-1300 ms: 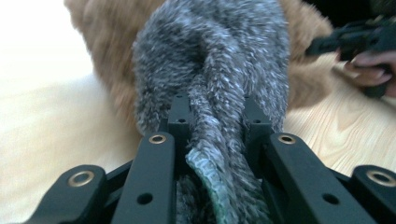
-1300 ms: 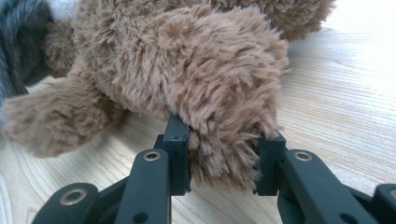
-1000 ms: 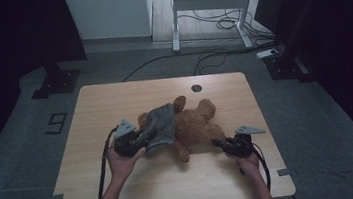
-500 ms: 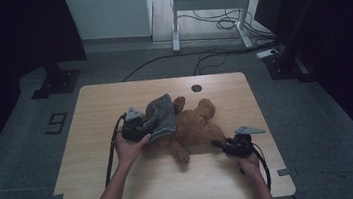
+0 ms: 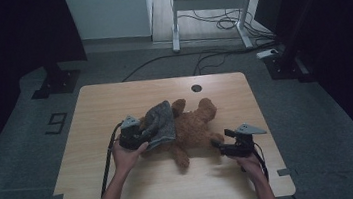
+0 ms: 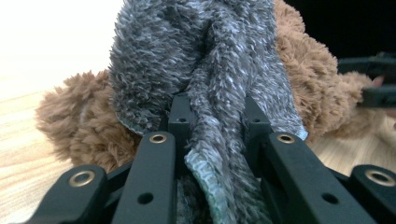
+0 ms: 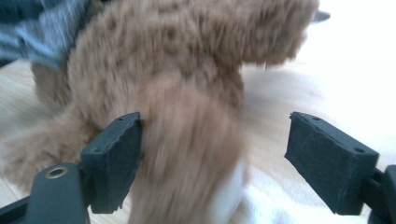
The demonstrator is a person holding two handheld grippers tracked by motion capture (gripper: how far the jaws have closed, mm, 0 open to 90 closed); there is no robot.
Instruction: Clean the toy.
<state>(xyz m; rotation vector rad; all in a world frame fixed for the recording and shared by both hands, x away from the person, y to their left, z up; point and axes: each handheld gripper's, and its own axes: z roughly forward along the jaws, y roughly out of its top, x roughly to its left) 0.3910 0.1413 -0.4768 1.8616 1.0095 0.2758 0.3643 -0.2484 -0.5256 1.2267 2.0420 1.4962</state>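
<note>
A brown teddy bear [image 5: 195, 127] lies on the wooden table [image 5: 114, 101] with a grey fuzzy cloth [image 5: 161, 121] draped over its left side. My left gripper [image 5: 146, 135] is at the bear's left, shut on a fold of the grey cloth [image 6: 205, 70], which bunches between its jaws [image 6: 212, 121]. My right gripper [image 5: 216, 144] is at the bear's right. Its jaws have just been opening and now stand wide open [image 7: 215, 144]. A blurred brown limb of the bear [image 7: 187, 154] lies between the pads [image 7: 327, 158], close against the left one.
A round cable hole [image 5: 196, 88] sits near the table's far edge. A white desk frame [image 5: 204, 5] and floor cables stand beyond the table. The near half of the tabletop is bare wood.
My left gripper has shifted a little right toward the bear, carrying the grey cloth with it. The right hand has stayed in place beside the bear's limb.
</note>
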